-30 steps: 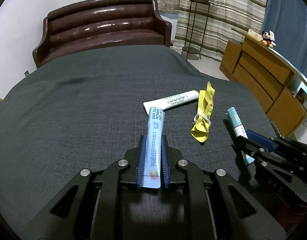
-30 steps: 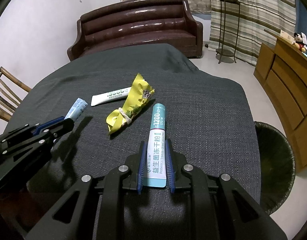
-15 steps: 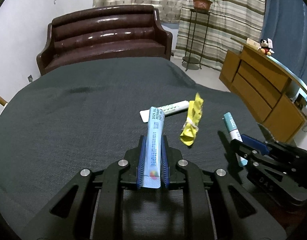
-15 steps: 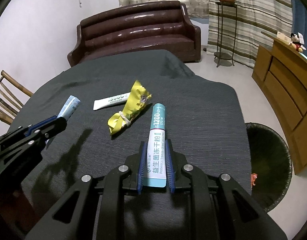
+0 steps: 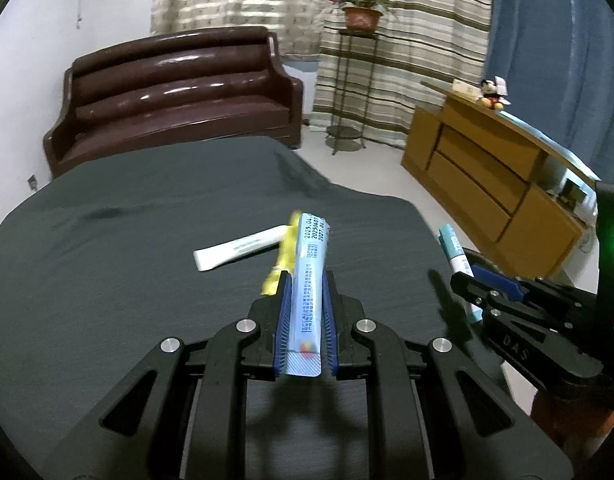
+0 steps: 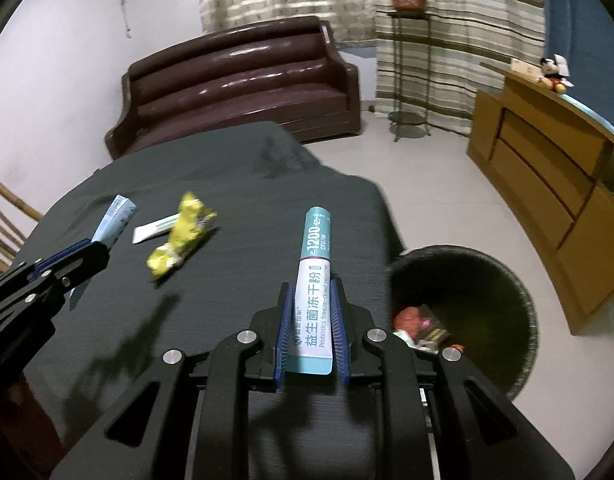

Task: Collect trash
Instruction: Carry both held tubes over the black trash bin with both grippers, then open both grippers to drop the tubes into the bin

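Note:
My left gripper is shut on a light blue sachet and holds it above the dark cloth-covered table. My right gripper is shut on a teal and white sachet, near the table's right edge. A white sachet and a crumpled yellow wrapper lie on the cloth. A dark round trash bin stands on the floor right of the table, with some trash inside. The left gripper also shows in the right wrist view, the right gripper in the left wrist view.
A brown leather sofa stands behind the table. A wooden cabinet with a plush toy is at the right. A metal plant stand stands by the striped curtains. A wooden chair is at the left.
Both grippers have lifted with their sachets and moved to the right. The trash bin has come further into the right wrist view, its contents now showing.

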Action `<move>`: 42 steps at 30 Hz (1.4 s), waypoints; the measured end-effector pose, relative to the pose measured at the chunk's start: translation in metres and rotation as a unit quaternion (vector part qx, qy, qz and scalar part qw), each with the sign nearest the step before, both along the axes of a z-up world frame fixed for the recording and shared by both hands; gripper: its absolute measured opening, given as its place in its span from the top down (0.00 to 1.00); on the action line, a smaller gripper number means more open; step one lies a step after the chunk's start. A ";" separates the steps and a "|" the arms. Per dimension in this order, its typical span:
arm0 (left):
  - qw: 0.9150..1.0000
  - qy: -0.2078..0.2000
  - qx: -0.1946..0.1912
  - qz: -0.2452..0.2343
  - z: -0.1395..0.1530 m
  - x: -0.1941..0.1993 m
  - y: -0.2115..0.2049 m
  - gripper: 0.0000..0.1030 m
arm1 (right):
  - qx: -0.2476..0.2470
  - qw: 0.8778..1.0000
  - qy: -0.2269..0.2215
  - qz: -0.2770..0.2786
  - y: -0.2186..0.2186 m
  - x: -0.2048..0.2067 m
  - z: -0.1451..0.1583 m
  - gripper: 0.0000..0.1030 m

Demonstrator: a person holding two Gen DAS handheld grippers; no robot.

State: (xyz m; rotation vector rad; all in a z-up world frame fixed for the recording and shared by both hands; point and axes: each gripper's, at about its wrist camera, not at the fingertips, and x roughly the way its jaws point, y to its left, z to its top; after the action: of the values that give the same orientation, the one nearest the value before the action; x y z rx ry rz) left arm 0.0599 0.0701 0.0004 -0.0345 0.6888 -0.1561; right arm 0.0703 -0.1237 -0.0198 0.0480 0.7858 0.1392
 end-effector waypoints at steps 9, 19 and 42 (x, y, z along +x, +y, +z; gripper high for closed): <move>0.999 -0.001 0.000 -0.047 -0.002 0.011 -0.057 0.85 | -0.006 0.999 -0.006 -0.050 -0.053 0.001 0.000 0.81; 0.996 0.005 0.013 -0.087 -0.014 0.025 -0.115 0.85 | -0.002 0.996 -0.004 -0.090 -0.099 0.003 -0.005 0.81; 0.992 0.024 0.044 -0.114 -0.039 0.057 -0.177 0.85 | 0.015 0.993 0.007 -0.118 -0.134 0.011 -0.024 0.81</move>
State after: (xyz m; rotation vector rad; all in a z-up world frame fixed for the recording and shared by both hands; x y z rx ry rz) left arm 0.1173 -0.1073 -0.0387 0.1271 0.7458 -0.3454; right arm 0.0814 -0.2580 -0.0434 0.1696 0.7863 -0.0748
